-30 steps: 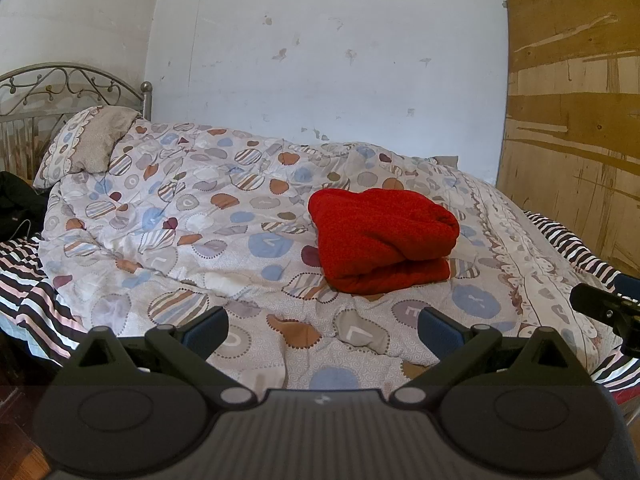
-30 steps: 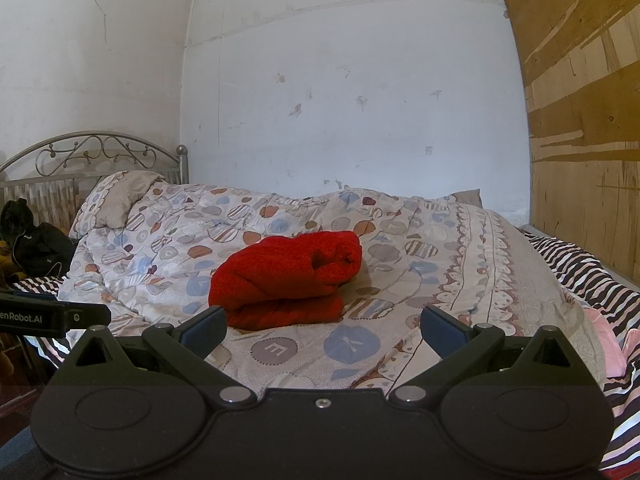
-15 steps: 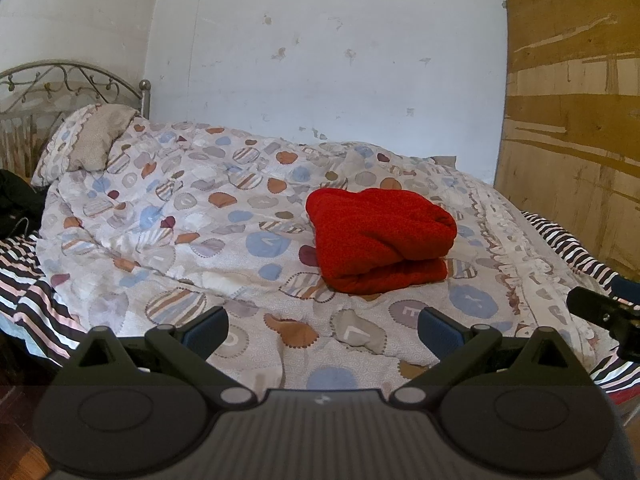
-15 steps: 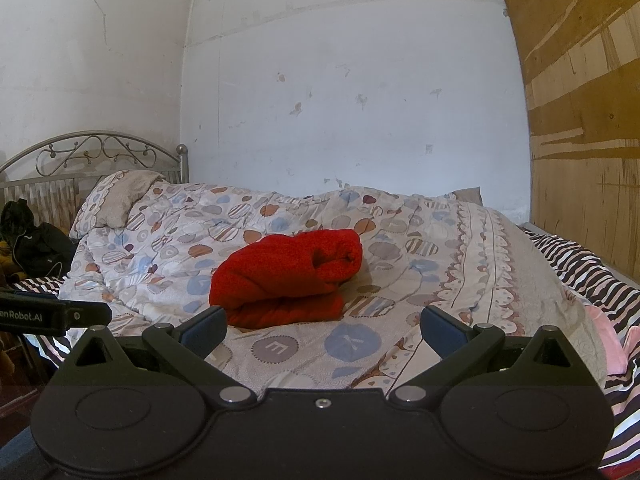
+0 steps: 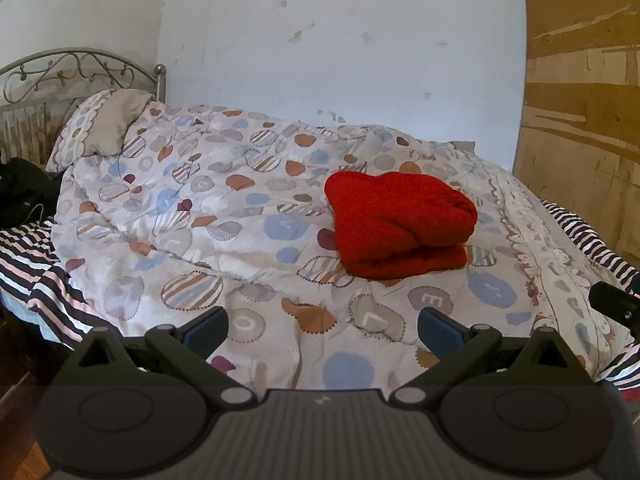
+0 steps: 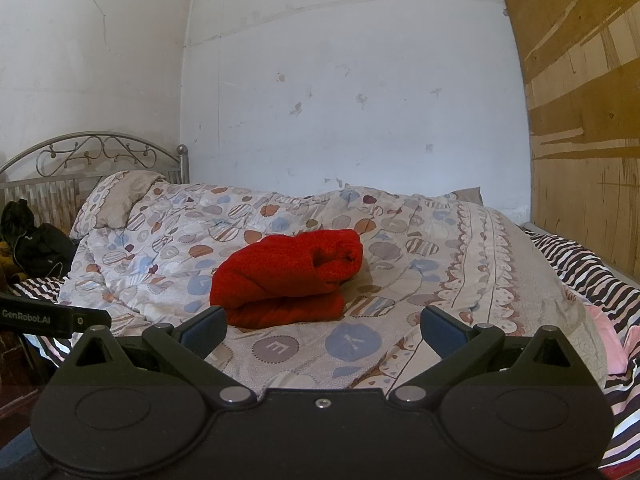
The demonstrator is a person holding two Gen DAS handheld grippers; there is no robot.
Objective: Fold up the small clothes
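A red knitted garment (image 5: 400,224) lies folded in a thick bundle on the patterned quilt (image 5: 224,216) of a bed. It also shows in the right wrist view (image 6: 286,278). My left gripper (image 5: 322,326) is open and empty, held back from the bed's near edge, with the garment ahead and to the right. My right gripper (image 6: 324,328) is open and empty, with the garment just ahead and slightly left. Neither gripper touches the garment.
A pillow (image 5: 100,128) lies at the metal headboard (image 5: 76,72) on the left. A striped sheet (image 6: 576,264) shows at the bed's edges, with pink cloth (image 6: 612,344) at the right. Dark clothes (image 6: 36,248) lie at the far left. A wooden board (image 6: 584,112) stands on the right.
Both grippers stay open. The left wrist view has shifted slightly, with the garment a little higher and further off; the right one has hardly moved.
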